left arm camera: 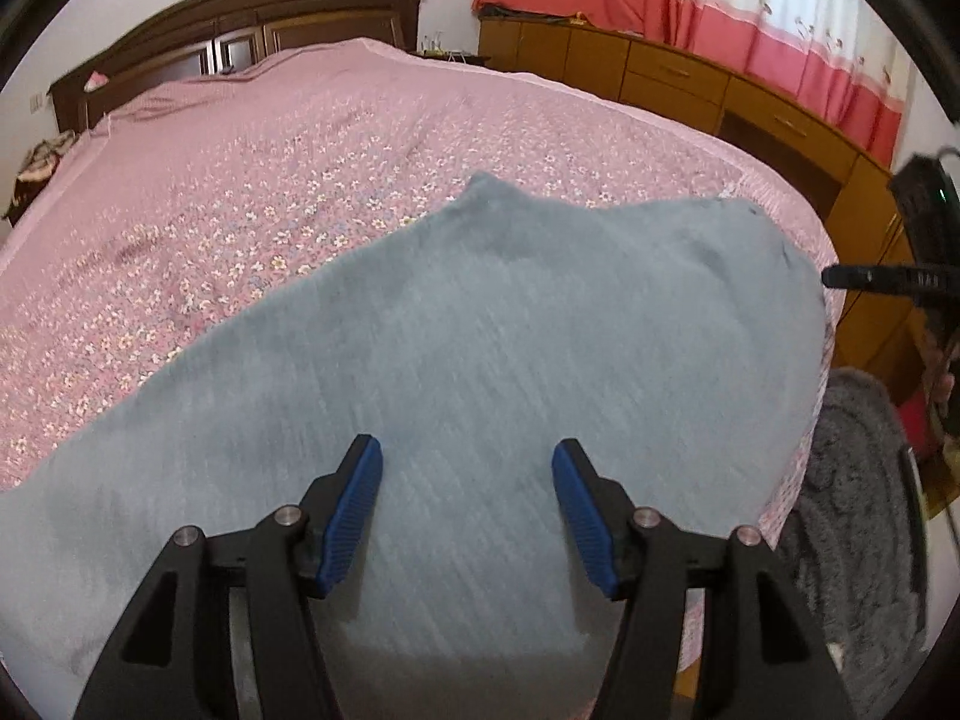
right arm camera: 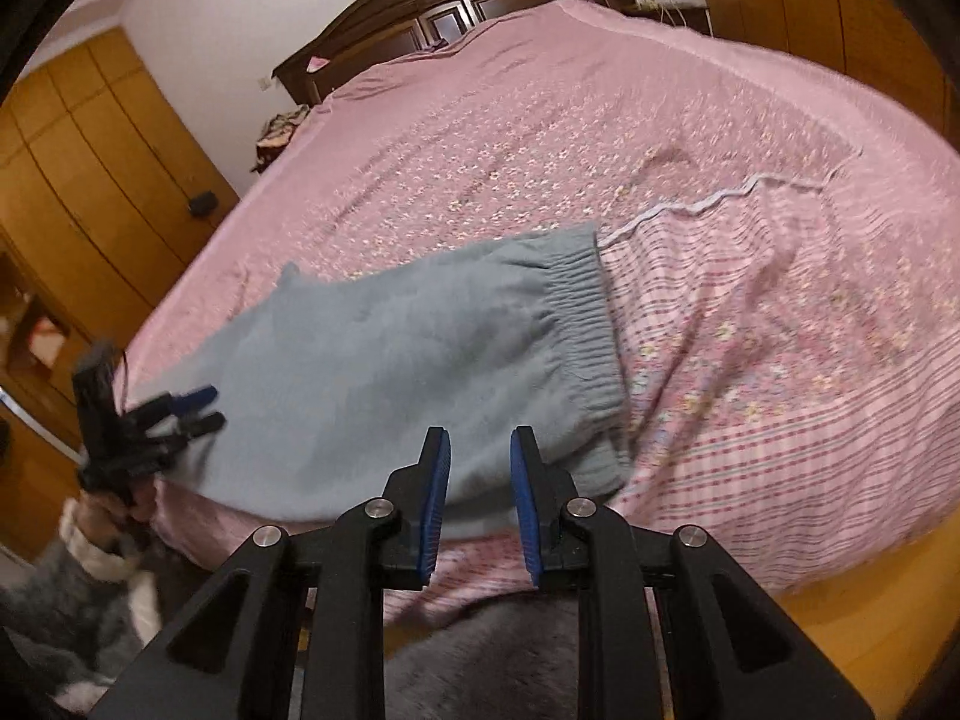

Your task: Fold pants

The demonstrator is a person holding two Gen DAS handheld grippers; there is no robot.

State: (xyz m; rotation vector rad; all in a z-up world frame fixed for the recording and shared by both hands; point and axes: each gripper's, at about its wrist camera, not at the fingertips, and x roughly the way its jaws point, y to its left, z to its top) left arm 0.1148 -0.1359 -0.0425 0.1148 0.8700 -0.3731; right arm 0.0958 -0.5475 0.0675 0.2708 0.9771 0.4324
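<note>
A bedroom held a wide bed (left arm camera: 252, 192) under a pink flowered cover, with a dark headboard (right arm camera: 456, 6) behind and orange-brown cabinets (left arm camera: 690, 78) along the wall. The grey-blue pants (right arm camera: 384, 372) lay folded on the near edge of the bed, ribbed waistband (right arm camera: 591, 324) toward the right. The left gripper (left arm camera: 467, 501) hovered above the cloth, jaws wide and holding nothing. The right gripper (right arm camera: 480, 495) hung over the pants' near edge, jaws narrow with a clear gap, gripping nothing.
</note>
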